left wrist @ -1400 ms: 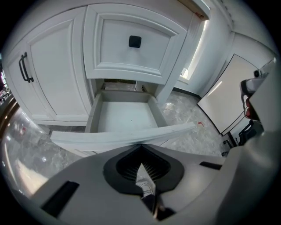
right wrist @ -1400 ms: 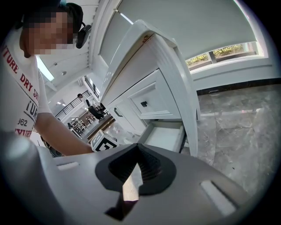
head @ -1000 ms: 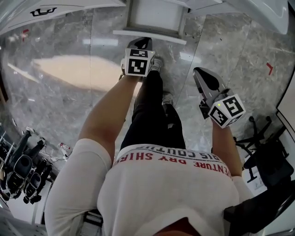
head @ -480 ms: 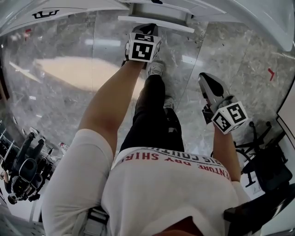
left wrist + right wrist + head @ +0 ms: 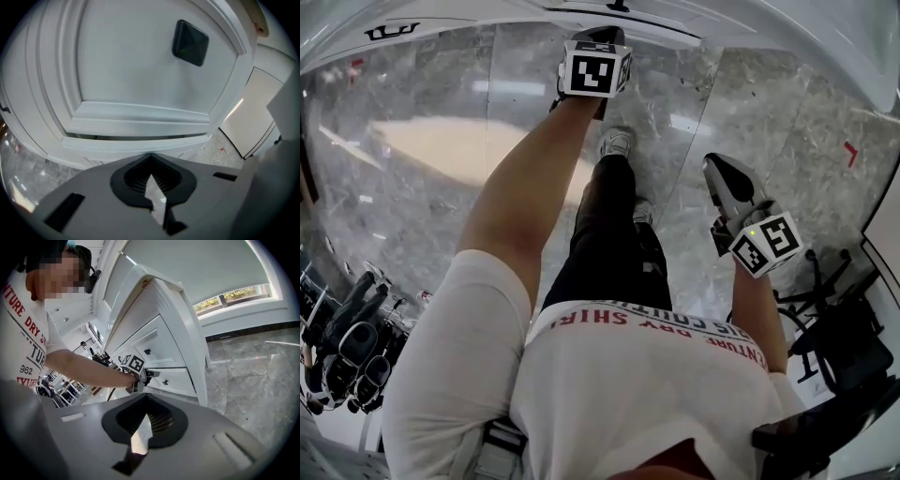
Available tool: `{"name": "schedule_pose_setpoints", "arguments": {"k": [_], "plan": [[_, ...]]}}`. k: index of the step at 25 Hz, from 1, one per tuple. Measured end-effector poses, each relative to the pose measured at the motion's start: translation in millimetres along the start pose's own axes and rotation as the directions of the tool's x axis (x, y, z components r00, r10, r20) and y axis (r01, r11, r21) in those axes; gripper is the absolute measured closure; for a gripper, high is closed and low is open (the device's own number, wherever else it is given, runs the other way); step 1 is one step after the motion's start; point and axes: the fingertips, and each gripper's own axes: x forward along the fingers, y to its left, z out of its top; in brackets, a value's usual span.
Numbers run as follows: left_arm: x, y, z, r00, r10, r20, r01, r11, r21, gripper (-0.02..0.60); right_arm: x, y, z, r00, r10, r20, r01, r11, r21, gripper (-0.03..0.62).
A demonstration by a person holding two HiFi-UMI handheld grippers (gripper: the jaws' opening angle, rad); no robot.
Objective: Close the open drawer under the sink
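The white drawer front (image 5: 140,61) with a dark square knob (image 5: 190,43) fills the left gripper view, and a thin dark seam (image 5: 136,137) runs under it. My left gripper (image 5: 151,158) is shut, its tip right at the drawer's lower edge. From the head view the left gripper (image 5: 598,39) reaches out at arm's length to the white vanity edge (image 5: 619,19), where the drawer shows as a thin lip. The right gripper (image 5: 722,171) hangs shut and empty over the floor, well clear of the cabinet. The right gripper view shows the left gripper (image 5: 146,374) against the vanity's lower front (image 5: 176,377).
Grey marble floor (image 5: 422,141) lies all around my legs and shoes (image 5: 617,141). A black office chair (image 5: 844,328) stands at the right and dark equipment (image 5: 342,347) at the lower left. A white door panel (image 5: 246,117) stands right of the vanity.
The drawer stuck out far a second ago and has slid in to a thin lip. My left gripper has moved forward with it. The right gripper has barely moved.
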Motion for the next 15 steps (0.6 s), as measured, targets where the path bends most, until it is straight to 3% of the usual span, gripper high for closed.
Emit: {"name": "schedule_pose_setpoints", "arguments": {"k": [9,11,13,15], "plan": [[0,2,17,1.0,0.004,0.021,-0.003,0.999,-0.042,0.58,-3,2,-6,1.0,0.0,-0.01,0.0,1.0,0.006,0.594],[-10,-6,12,0.999,-0.035,0.018,0.037,0.992,-0.119,0.58,-3,5,-3,1.0,0.009,-0.017,-0.009,1.0,0.005,0.594],[-28,-20,5,0.994,-0.105,0.021,0.107,0.972,-0.208,0.58,-5,9,4,1.0,0.018,-0.015,-0.018,1.0,0.0,0.594],[-58,-42,3,0.979,-0.199,0.041,0.203,0.948,-0.244,0.58,-9,16,17,1.0,0.026,-0.007,-0.026,1.0,-0.009,0.594]]}}
